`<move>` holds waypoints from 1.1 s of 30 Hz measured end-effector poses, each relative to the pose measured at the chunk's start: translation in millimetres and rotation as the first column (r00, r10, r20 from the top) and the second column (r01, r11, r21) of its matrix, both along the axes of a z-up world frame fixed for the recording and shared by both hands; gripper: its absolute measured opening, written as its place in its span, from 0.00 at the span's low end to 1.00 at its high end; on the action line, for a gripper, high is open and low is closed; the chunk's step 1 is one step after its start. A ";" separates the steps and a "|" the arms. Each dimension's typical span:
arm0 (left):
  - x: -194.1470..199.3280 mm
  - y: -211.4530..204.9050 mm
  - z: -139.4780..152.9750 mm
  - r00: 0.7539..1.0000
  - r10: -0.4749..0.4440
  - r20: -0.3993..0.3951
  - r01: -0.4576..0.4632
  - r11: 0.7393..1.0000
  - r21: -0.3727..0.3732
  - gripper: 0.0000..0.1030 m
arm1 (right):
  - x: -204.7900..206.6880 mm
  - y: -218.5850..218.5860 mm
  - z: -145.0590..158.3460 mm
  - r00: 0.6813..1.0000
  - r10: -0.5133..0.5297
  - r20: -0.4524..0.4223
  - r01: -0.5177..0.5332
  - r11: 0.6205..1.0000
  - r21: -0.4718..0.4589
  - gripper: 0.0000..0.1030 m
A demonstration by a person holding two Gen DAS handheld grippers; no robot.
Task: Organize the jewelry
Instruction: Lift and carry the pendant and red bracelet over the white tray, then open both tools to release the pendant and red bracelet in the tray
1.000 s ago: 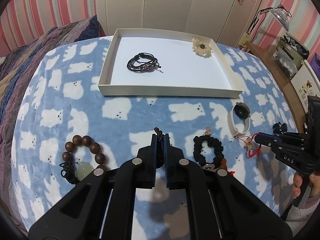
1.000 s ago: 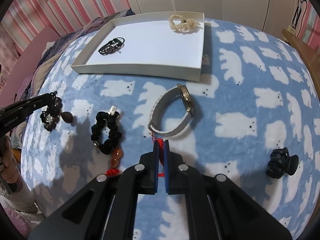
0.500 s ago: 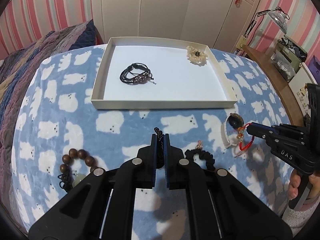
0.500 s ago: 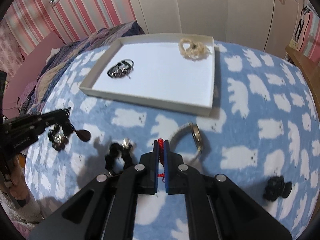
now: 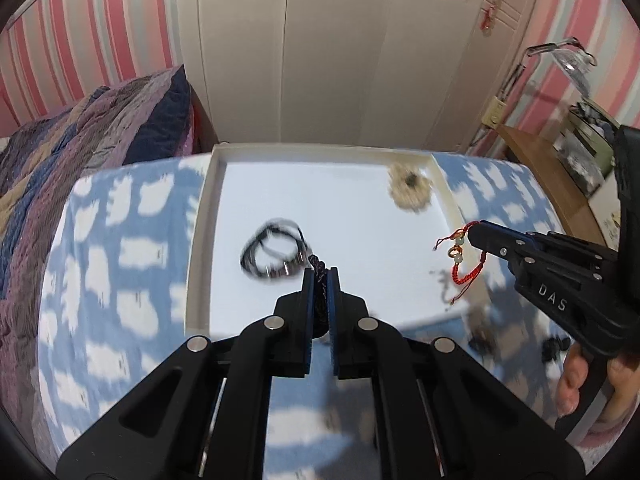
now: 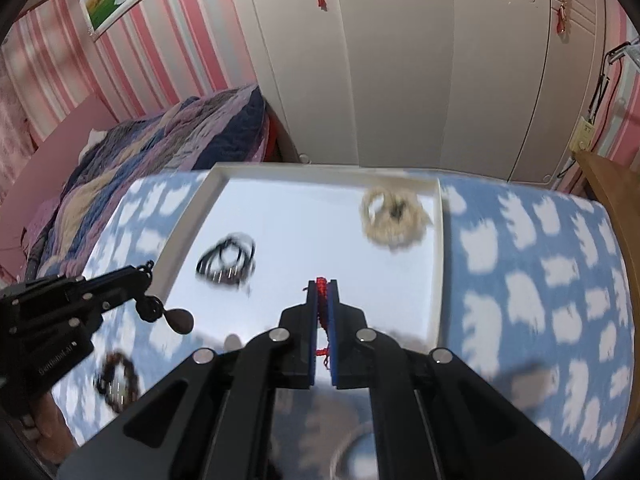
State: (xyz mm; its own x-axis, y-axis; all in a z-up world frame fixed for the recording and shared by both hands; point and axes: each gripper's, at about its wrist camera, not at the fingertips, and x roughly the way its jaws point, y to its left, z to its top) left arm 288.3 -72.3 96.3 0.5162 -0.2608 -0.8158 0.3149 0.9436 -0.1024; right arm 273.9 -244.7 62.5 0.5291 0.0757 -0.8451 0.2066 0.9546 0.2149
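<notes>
Both grippers have travelled from above the blue blanket [image 5: 120, 320] to the near edge of the white tray [image 5: 200, 240], each carrying its piece along; the view is blurred by the movement.

Left to right:

- striped quilt [image 6: 160, 152]: heaped beyond the blanket's far left corner.
- black beaded ring [image 6: 116, 380]: lying on the blanket near its left edge, short of the tray; blurred.
- left gripper [image 5: 320, 276]: jaws closed on a dark cord bracelet [image 6: 160, 308]; cord pinched between the blue pads; a dark teardrop pendant hangs free just outside the tray's near left corner.
- black cord bracelet [image 5: 274, 256]: lying inside the tray, left half, nearer the front wall.
- right gripper [image 6: 322, 286]: jaws clamped on a red string bracelet [image 5: 464, 260]; red cord shows at the tips and between the pads; the loop with pale beads dangles above the tray's near right part, its shadow on the tray floor.
- cream scrunchie [image 6: 392, 216]: inside the tray, far right corner.
- watch [image 6: 356, 448]: on the blanket under the right gripper, near edge; mostly hidden and blurred.
- black hair claw [image 5: 554, 346]: on the blanket right of the tray; detail unclear.
</notes>
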 end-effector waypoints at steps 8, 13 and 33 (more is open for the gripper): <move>94.8 -10.5 -8.0 0.998 0.039 0.044 -0.039 0.999 0.002 0.04 | 95.0 -9.7 -25.3 0.999 -0.039 -0.020 0.039 0.999 -0.010 0.04; 140.6 -12.6 -27.1 0.998 0.056 0.040 -0.056 0.998 0.015 0.04 | 132.7 -15.9 -52.5 0.996 -0.068 -0.054 0.066 0.997 -0.040 0.04; 171.8 -4.3 -86.0 0.993 0.102 -0.055 -0.095 0.988 0.119 0.10 | 152.9 -18.5 -114.6 0.985 -0.011 -0.173 0.004 0.999 -0.041 0.05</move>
State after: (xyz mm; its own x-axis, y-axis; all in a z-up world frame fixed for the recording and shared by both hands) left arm 460.1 -76.6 10.3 0.4831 -0.1130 -0.8682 0.2166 0.9762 -0.0066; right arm 426.8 -263.3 -52.1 0.3746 0.0366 -0.9264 0.2446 0.9599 0.1369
